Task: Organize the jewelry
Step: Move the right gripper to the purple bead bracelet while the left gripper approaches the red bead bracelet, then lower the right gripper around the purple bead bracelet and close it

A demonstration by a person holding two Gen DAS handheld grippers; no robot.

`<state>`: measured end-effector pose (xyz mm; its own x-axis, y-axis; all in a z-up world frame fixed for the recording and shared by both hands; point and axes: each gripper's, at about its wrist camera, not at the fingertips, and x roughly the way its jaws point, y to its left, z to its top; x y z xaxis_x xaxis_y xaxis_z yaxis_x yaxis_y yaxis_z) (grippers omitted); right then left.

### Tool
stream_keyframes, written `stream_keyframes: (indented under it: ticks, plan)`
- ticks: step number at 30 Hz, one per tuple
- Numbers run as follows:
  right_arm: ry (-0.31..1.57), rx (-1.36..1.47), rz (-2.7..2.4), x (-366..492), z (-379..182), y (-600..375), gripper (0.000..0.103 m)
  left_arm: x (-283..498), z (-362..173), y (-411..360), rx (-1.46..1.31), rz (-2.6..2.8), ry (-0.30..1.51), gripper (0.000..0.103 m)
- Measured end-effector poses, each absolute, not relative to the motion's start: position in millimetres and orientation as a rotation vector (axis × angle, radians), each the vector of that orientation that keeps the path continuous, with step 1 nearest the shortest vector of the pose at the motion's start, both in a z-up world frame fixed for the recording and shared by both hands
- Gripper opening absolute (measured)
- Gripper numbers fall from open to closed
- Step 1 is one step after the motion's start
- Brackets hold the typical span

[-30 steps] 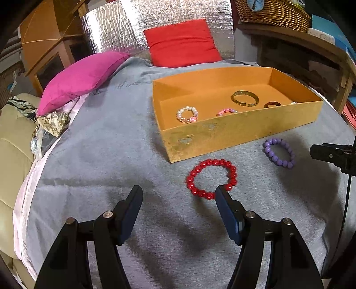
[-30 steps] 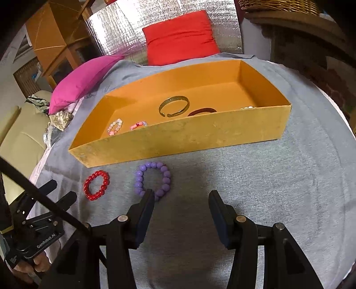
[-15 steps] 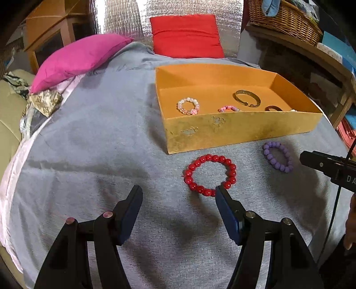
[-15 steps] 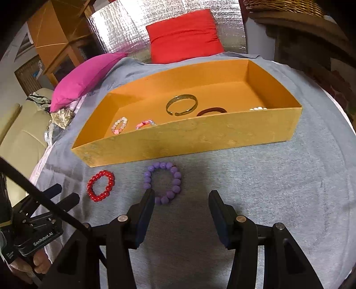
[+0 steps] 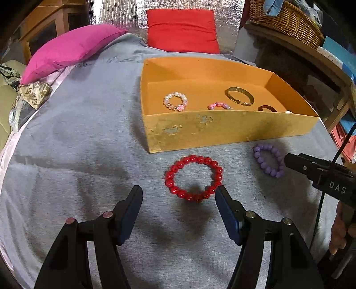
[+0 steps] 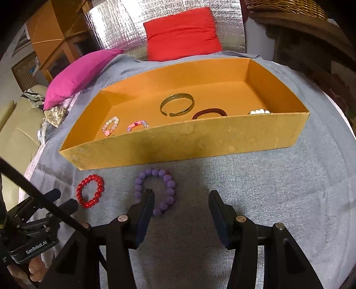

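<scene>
A red bead bracelet [image 5: 193, 178] lies on the grey cloth in front of the orange box [image 5: 222, 131]. My left gripper [image 5: 179, 195] is open and empty just behind it; the bracelet lies ahead of the gap, near the right finger. A purple bead bracelet [image 6: 155, 191] lies to the right of the red one [image 6: 90, 190]. My right gripper [image 6: 181, 200] is open and empty, its left finger [image 6: 145, 209] over the purple ring's inside. The box [image 6: 200, 144] holds a gold bangle [image 6: 176, 104], a dark band [image 6: 209, 113] and several small bead bracelets.
A pink pillow [image 5: 71, 49] and a red pillow [image 5: 181, 31] lie at the far end of the grey cloth [image 5: 77, 144]. A wicker basket [image 5: 284, 20] stands on a wooden shelf at the right. A beige sofa edge [image 6: 17, 137] is at the left.
Both grippers have moved forward and down toward their bracelets. The red and purple bracelets now lie closer to the fingertips. Both stay open.
</scene>
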<state>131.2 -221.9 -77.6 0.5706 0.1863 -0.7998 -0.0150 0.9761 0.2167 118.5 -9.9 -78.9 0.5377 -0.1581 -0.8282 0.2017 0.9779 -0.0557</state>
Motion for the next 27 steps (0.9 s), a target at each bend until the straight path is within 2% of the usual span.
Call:
stream_keyframes:
  ticks: [13, 24, 27]
  plan:
    - [0.971, 0.166, 0.099, 144.0, -86.9, -213.3, 0.054, 123.9, -86.1, -19.9, 0.023, -0.251, 1.012, 0.068]
    - [0.959, 0.075, 0.087, 144.6, -88.8, -207.3, 0.029, 125.3, -88.4, -19.6, 0.033, -0.245, 1.016, 0.068]
    - [0.954, 0.059, 0.085, 142.8, -88.6, -208.6, 0.026, 125.7, -89.7, -18.9, 0.036, -0.241, 1.02, 0.068]
